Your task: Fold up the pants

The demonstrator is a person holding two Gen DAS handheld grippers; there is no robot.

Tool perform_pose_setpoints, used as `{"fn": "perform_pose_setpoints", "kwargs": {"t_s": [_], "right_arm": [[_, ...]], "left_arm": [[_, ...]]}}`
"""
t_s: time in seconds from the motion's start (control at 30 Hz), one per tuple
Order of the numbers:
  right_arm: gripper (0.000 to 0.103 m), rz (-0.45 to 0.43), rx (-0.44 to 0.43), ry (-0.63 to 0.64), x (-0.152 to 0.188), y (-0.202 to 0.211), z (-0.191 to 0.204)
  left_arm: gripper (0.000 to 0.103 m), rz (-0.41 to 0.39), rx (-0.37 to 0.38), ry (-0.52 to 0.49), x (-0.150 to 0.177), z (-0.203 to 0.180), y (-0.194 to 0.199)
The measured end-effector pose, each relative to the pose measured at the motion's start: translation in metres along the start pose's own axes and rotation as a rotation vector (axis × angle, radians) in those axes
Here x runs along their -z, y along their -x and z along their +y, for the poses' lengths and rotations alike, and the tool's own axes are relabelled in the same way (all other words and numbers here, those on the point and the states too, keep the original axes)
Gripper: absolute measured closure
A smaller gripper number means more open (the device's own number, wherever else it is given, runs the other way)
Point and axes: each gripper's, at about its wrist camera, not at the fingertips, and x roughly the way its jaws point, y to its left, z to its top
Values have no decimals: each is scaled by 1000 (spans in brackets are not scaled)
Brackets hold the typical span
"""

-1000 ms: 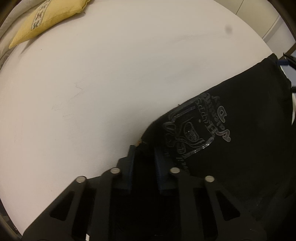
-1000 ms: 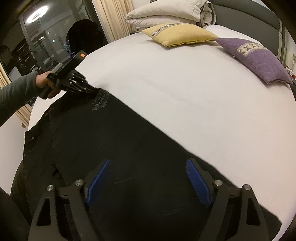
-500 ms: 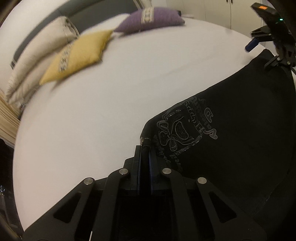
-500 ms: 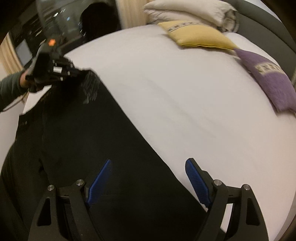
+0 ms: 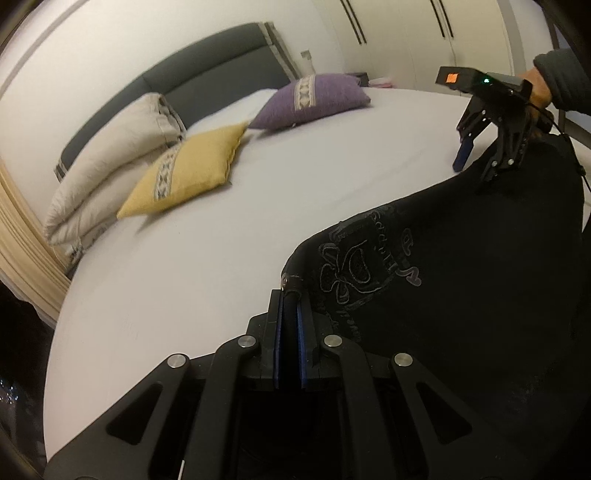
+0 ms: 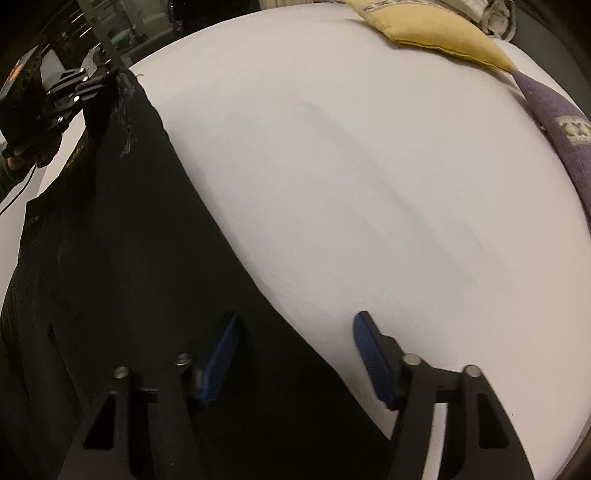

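Black pants [image 5: 461, 295] with a pale printed emblem lie on a white bed [image 5: 221, 240]. My left gripper [image 5: 290, 295] is shut on the pants' corner by a small metal rivet and holds it raised. In the right wrist view the pants [image 6: 129, 240] run along the left side, and the left gripper [image 6: 96, 86] grips their far corner. My right gripper [image 6: 295, 328] is open: its left pad is over the pants' edge, its right pad over the sheet. It also shows in the left wrist view [image 5: 476, 166], open at the pants' far end.
A yellow cushion [image 5: 188, 173], a purple cushion [image 5: 310, 99] and stacked white pillows [image 5: 110, 166] lie by the dark headboard [image 5: 207, 77]. The yellow cushion [image 6: 436, 29] and purple cushion [image 6: 561, 125] show in the right wrist view. White wardrobe doors [image 5: 424, 33] stand behind.
My left gripper closed on the pants' corner and lifted it, tilting up toward the headboard. My right gripper stayed open and shifted right along the pants' edge.
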Motion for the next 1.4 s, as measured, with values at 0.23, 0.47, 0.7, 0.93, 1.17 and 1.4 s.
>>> {"fn": "perform_pose_setpoints", "kwargs": {"t_s": [0.23,0.47,0.7,0.93,1.17,1.4], "right_arm": [[95,24,9,44,-8,8,-1],[97,-110,142,62,-8,61,8],[98,-233,272,112,20,124,72],[98,-248,384,161,72,121,189],[99,-185,385,116,118,72,263],[99,-137,431,104,139,42,303]], "left_arm": [[98,-19,-2,18,17,-9,41],[98,-48,-14,45,20,-5,70],[98,-102,9,69,36,-14,145],[98,-92,17,66,90,-64,236],[98,22,40,83,166,-122,271],[98,40,33,136,210,-149,289]]}}
